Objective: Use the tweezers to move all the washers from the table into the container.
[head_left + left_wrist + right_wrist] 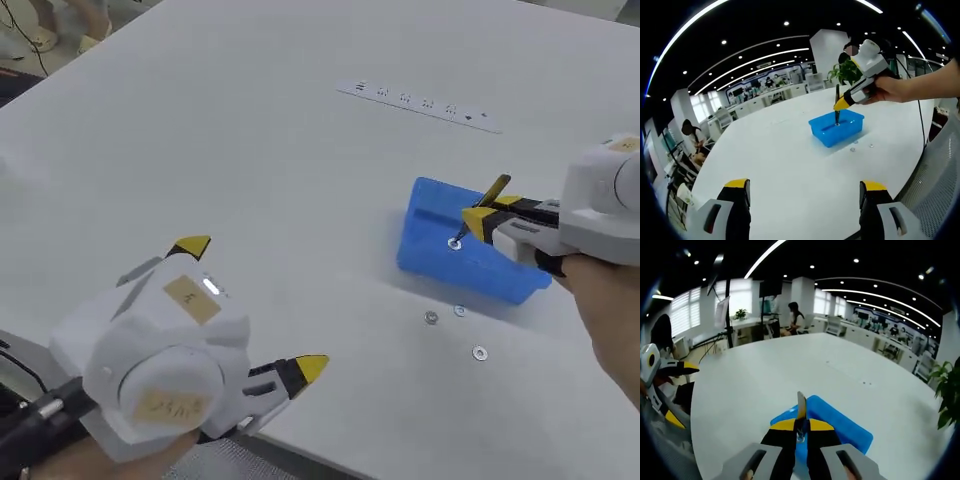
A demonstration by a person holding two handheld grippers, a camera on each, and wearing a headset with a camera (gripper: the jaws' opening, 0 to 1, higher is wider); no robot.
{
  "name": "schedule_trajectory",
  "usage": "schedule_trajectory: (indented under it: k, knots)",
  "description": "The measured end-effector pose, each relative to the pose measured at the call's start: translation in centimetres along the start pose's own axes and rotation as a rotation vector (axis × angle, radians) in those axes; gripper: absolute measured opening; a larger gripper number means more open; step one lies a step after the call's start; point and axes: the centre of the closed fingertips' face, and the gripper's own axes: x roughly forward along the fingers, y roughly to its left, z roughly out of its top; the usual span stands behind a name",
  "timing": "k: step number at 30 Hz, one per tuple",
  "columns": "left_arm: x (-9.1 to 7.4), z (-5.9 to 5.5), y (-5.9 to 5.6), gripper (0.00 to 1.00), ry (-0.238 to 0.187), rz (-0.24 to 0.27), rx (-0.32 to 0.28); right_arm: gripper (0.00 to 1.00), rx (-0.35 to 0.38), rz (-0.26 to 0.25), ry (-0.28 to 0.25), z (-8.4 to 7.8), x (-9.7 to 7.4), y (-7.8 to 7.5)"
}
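Right gripper [478,222]: jaws clamped on tweezers [495,190], tips inside container [430,205] (possibly pinching a washer [455,243]). Left gripper [250,306]: jaws wide, empty; tan labels [190,298] illegible.

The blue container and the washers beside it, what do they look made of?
The container looks like plastic: even bright blue, soft sheen, moulded walls. The washers are likely metal: small silvery rings that glint, though too small to be sure.
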Motion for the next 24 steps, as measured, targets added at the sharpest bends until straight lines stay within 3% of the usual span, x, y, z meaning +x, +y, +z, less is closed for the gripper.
schedule_trajectory:
  k: [24]
  knots:
    - [0.2, -0.3, 0.0, 0.91, 0.012, -0.001, 0.000, 0.03, 0.005, 0.021, 0.054, -2.4, 3.0, -0.2]
